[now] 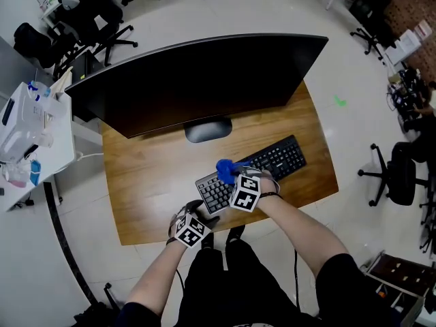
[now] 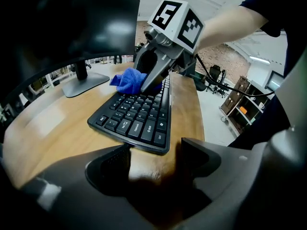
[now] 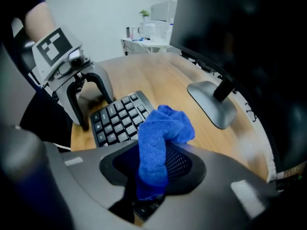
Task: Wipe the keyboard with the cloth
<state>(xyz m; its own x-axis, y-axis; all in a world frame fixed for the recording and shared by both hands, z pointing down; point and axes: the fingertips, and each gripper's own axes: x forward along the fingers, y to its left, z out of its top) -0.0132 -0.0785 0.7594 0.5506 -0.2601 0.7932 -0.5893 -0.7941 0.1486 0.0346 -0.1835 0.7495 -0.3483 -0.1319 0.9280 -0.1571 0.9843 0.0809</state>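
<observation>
My right claw (image 3: 153, 170) was clamped on the blue cloth (image 3: 165, 128) over the black keyboard's (image 1: 274, 160) left end, my left claw (image 2: 154, 163) gaped empty at the desk (image 1: 146, 179) edge just beside it, so I reckoned: press the wad flatter, drag along key rows, brace the board.

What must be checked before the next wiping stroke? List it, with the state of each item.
1. Blue cloth clamped in the right gripper: ok.
2. Cloth over the keyboard keys: ok; pressing on them: cannot tell.
3. Left gripper open and empty by the keyboard's end: ok; steadying the keyboard: cannot tell.
4. Keyboard flat on the wooden desk: ok.
5. Monitor stand apart from the keyboard: ok.
</observation>
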